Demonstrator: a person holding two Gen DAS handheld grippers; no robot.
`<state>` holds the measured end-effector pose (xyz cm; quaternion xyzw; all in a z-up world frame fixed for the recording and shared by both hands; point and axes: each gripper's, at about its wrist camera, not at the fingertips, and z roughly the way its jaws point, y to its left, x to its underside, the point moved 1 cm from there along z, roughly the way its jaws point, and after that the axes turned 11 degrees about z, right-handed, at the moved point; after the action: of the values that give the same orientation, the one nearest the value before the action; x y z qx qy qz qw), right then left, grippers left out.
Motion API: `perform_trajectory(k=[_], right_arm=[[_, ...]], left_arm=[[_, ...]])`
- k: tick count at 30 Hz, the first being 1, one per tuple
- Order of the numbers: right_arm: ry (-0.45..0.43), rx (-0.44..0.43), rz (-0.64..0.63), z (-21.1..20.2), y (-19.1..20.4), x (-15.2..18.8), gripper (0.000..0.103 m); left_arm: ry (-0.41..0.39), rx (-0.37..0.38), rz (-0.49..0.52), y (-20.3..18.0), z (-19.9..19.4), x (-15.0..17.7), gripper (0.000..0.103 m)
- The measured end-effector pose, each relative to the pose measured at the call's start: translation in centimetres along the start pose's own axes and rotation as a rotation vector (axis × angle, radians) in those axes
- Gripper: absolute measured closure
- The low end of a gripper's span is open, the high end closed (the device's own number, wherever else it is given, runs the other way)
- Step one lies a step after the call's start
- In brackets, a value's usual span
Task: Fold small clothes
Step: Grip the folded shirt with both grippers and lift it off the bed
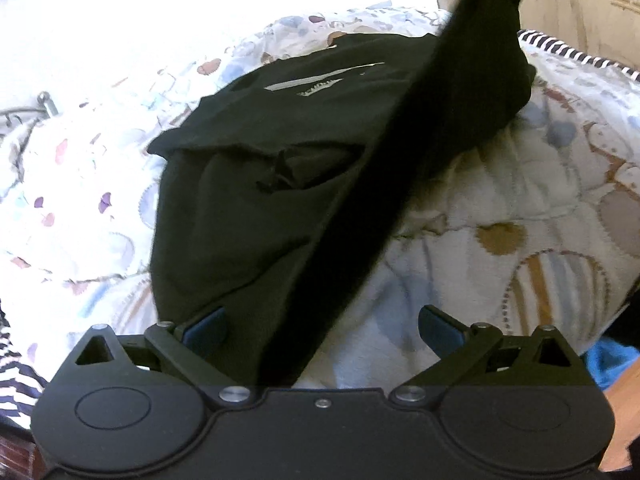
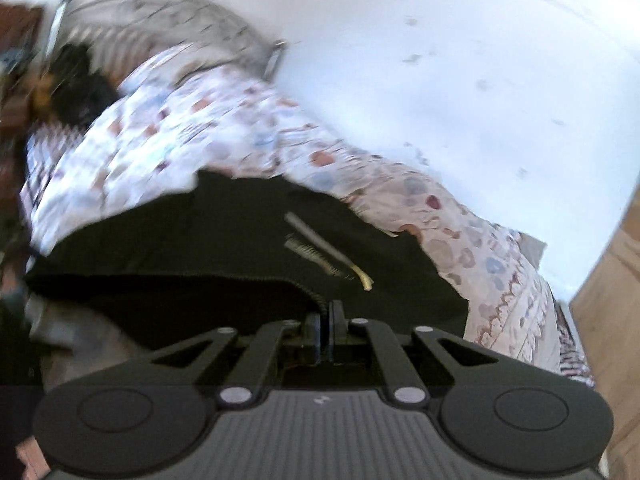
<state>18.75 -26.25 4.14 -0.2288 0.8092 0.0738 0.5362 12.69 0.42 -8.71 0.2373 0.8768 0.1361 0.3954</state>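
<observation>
Step in hand: While my right gripper (image 2: 325, 334) had its jaws pressed together on the stitched hem of the black garment (image 1: 256, 184), I judged I was at the lift that carries one edge over for a fold.
Right jaws: Fully closed, with the hem pinched between the pads and nothing else caught there.
Left jaws: My left gripper (image 1: 322, 330) stood wide, its blue pads (image 1: 206, 330) apart; a taut band of the black cloth ran up between them, but neither pad pressed on it.
Garment, near part: That raised band climbed from my left jaws toward the upper right of the left wrist view, stretched straight.
Garment, far part: The rest lay bunched on the patterned quilt (image 1: 520, 208) of the bed, creased, with a pale printed stripe (image 2: 316, 240) and small lettering facing up.
Beyond: A cardboard box (image 1: 592, 4) sat past the quilt's far edge.
Next move, my judgement: The raised edge needed carrying across the body and laying flat; my left jaws would have to pin or take the opposite edge so the cloth did not drag.
</observation>
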Motion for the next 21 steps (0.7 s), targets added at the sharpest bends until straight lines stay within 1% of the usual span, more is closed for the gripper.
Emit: perform_trajectory(k=[2,4,6,7,9,10,11,12,13,15,16,17,19,21], right_arm=[[-0.005,-0.003,0.051,0.6,-1.2,-0.5,0.099],[-0.007,0.002,0.073,1.1,-2.0,-0.8,0.099],[-0.007,0.005,0.079,1.0,-2.4,-0.6,0.099],[-0.007,0.007,0.076,1.0,-2.3,-0.5,0.099],[-0.005,0.01,0.072,0.7,-2.5,-0.1,0.099],[-0.004,0.01,0.07,0.6,-2.5,0.1,0.099],[-0.002,0.011,0.068,0.3,-2.4,0.4,0.099],[0.001,0.012,0.064,-0.2,-1.9,0.8,0.099],[0.002,0.009,0.064,-0.5,-1.7,1.1,0.099],[0.009,0.006,0.064,-1.3,-1.3,1.9,0.099],[0.009,0.007,0.063,-1.7,-1.2,2.3,0.099],[0.009,0.008,0.063,-2.3,-0.9,2.7,0.099],[0.003,0.014,0.061,-3.7,-0.2,3.7,0.099],[-0.007,0.033,0.078,-5.2,0.6,4.8,0.099]], left_arm=[[0.012,-0.03,0.002,0.3,0.2,0.0,0.006],[0.023,-0.059,-0.01,0.9,0.4,0.2,0.009],[0.035,-0.082,-0.03,1.7,0.6,0.5,0.018],[0.037,-0.091,-0.039,2.0,0.5,0.7,0.021],[0.024,-0.103,-0.061,2.7,0.1,1.0,0.033],[0.011,-0.107,-0.071,3.0,-0.2,1.2,0.037],[-0.001,-0.11,-0.077,3.3,-0.4,1.3,0.045],[-0.013,-0.109,-0.081,3.6,-0.7,1.4,0.056],[-0.029,-0.109,-0.084,3.8,-1.0,1.6,0.061],[-0.064,-0.126,-0.083,3.9,-1.8,1.7,0.079],[-0.082,-0.135,-0.079,4.0,-2.2,1.7,0.086],[-0.104,-0.135,-0.082,4.2,-2.6,1.7,0.096],[-0.135,-0.147,-0.097,4.5,-3.3,1.6,0.099],[-0.171,-0.165,-0.102,4.9,-4.2,1.3,0.099]])
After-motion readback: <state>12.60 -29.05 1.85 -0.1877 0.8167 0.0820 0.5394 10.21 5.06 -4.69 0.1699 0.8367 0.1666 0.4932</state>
